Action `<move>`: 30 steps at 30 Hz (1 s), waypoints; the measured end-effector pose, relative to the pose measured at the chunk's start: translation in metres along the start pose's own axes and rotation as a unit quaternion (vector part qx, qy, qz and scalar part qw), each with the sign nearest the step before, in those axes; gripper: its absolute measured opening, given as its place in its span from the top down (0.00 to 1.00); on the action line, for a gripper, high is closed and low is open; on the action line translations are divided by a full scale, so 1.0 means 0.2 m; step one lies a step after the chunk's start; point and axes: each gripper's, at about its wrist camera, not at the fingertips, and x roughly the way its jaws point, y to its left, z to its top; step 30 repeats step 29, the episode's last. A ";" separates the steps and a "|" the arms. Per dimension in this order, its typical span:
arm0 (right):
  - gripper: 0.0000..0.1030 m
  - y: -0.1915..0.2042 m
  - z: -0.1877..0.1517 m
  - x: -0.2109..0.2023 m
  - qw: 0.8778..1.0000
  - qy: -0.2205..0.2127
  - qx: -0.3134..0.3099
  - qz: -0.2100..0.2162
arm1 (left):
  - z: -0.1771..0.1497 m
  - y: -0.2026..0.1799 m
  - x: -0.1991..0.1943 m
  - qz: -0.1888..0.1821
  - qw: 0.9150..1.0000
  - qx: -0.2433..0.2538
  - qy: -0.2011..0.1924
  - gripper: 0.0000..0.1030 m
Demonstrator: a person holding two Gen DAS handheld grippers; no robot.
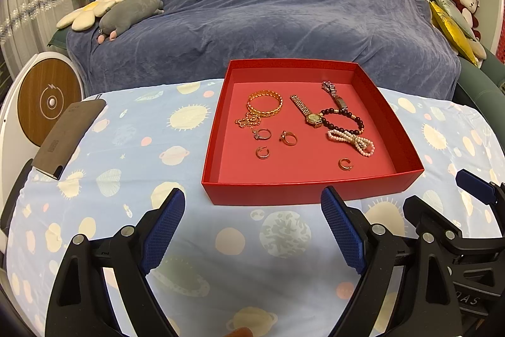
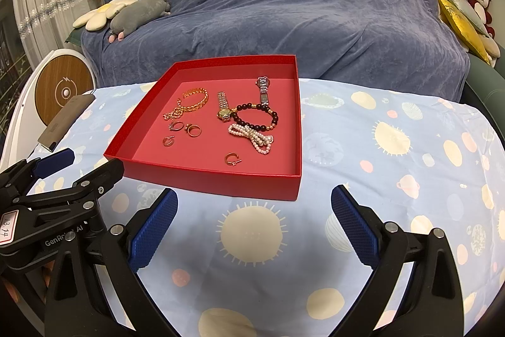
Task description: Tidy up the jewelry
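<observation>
Left wrist view: the left gripper (image 1: pixel 252 229) gapes wide and empty, the red box (image 1: pixel 300 190) of jewelry straight ahead; the right gripper (image 2: pixel 254 221), equally wide, sits right of it.

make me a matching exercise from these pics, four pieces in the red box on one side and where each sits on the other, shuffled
Things:
1. gold bangle
2. pearl bracelet
3. silver watch
4. lone gold earring

Places, seen from the left tool's camera in the red box:
A. far right, nearest the back wall
B. near right, alone, closest to the front wall
C. far left, above the gold chain
D. right side, just in front of the dark bead bracelet

Pairs: 1-C, 2-D, 3-A, 4-B
</observation>
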 end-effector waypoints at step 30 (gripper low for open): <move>0.07 0.01 -0.01 -0.01 1.000 -0.005 -0.001 0.004 | -0.01 0.00 0.00 0.001 1.000 -0.005 -0.005 0.17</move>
